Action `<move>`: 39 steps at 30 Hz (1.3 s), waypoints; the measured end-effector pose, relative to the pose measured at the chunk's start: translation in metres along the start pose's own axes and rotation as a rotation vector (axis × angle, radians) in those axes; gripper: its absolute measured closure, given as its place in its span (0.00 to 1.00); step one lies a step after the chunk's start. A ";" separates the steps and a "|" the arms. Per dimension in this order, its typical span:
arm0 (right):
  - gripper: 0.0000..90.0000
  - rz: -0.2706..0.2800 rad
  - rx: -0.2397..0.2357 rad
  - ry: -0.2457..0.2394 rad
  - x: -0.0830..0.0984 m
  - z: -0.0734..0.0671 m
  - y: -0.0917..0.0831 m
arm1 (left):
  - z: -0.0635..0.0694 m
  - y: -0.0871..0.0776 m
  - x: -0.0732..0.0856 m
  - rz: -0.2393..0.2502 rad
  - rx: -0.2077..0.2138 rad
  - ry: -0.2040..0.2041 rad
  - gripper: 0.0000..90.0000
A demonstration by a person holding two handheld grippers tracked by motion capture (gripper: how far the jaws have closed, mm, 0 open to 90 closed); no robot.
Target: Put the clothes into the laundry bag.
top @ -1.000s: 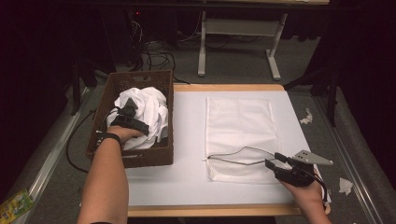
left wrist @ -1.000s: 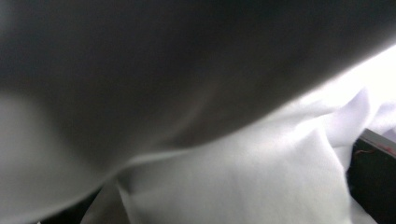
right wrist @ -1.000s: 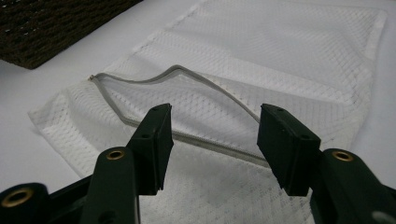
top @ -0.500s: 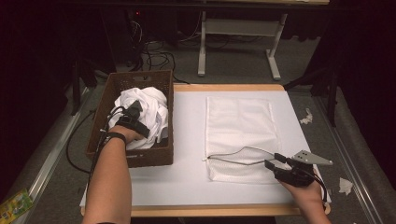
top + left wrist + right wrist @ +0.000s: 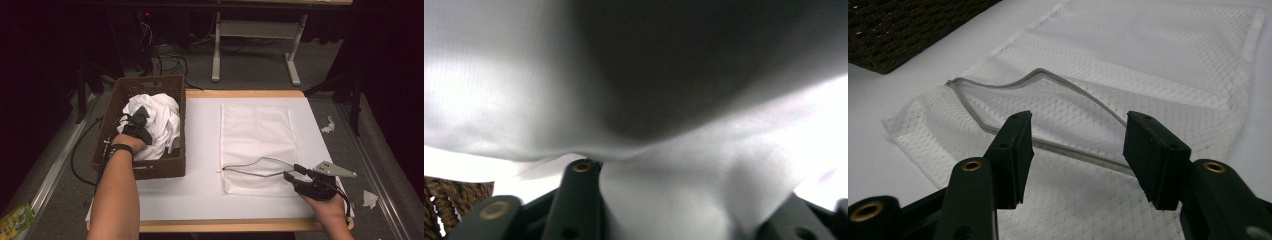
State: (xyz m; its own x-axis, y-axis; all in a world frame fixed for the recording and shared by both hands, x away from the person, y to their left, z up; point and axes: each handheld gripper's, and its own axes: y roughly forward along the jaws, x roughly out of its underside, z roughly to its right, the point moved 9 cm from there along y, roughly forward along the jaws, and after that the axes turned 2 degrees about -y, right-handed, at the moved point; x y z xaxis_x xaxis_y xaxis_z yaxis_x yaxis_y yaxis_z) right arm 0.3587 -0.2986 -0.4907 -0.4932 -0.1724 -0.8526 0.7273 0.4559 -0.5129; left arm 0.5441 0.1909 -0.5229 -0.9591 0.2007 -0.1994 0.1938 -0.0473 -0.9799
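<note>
The left gripper is inside the wicker basket, which stands on the table's white mat at about 9 o'clock from the mat's centre. The gripper points toward 12 o'clock into the heap of white cloth that fills the basket. Its jaws have just been closing. In the left gripper view a fold of the white cloth lies between the two black jaws and bulges up over them, and the left jaw tip touches the fabric. The cloth hides the right jaw's face, so it cannot be told whether both pads press on the fold. A strip of basket weave shows at 8 o'clock in that view.

The right gripper rests at about 4 o'clock from the mat's centre, jaws spread and pointing toward 10 o'clock. It sits at the near edge of the white mesh laundry bag, which lies flat on the mat at about 3 o'clock from the centre. The bag's grey zipper runs along its near edge and stands open in an arch. In the right gripper view the zipper and the mesh laundry bag lie beyond the two jaws, with open zipper edge visible in the gap between them. Neither pad presses on the bag.
</note>
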 end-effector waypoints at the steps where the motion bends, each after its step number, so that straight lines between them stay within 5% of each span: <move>1: 0.51 0.000 0.000 0.000 0.000 0.000 0.000 | 0.000 0.000 0.000 0.002 -0.002 -0.001 0.74; 6: 0.52 0.003 -0.001 -0.002 0.000 0.001 0.000 | -0.002 -0.004 -0.004 0.035 0.000 0.004 0.80; 19: 0.52 0.020 -0.001 0.008 -0.003 0.001 -0.003 | -0.013 -0.055 -0.022 0.358 -0.031 -0.005 0.82; 25: 0.52 0.017 -0.003 0.002 -0.003 -0.001 -0.002 | -0.014 -0.071 -0.017 0.423 -0.021 0.040 0.82; 28: 0.52 0.018 -0.006 0.000 -0.004 -0.002 -0.001 | -0.004 -0.071 -0.015 0.410 0.045 0.073 0.82; 33: 0.52 0.011 -0.005 -0.002 -0.003 -0.002 0.001 | 0.026 -0.062 -0.011 0.335 0.131 0.187 0.76; 35: 0.52 0.008 -0.007 -0.008 -0.003 -0.003 0.001 | 0.039 -0.049 -0.008 0.260 0.151 0.236 0.56; 36: 0.52 0.008 -0.007 -0.008 -0.003 -0.003 0.001 | 0.039 -0.049 -0.008 0.260 0.151 0.236 0.47; 37: 0.52 0.007 -0.006 -0.005 -0.003 -0.003 0.001 | 0.042 -0.044 -0.008 0.236 0.147 0.242 0.47; 39: 0.52 0.008 -0.004 0.000 -0.002 -0.002 0.000 | 0.047 -0.028 -0.004 0.156 0.113 0.273 0.28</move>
State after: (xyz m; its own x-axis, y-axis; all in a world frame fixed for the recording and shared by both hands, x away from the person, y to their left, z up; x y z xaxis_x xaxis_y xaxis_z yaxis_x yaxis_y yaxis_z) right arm 0.3591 -0.2964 -0.4888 -0.4877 -0.1689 -0.8565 0.7291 0.4609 -0.5060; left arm 0.5325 0.1459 -0.4940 -0.8261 0.4369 -0.3560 0.2947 -0.2035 -0.9337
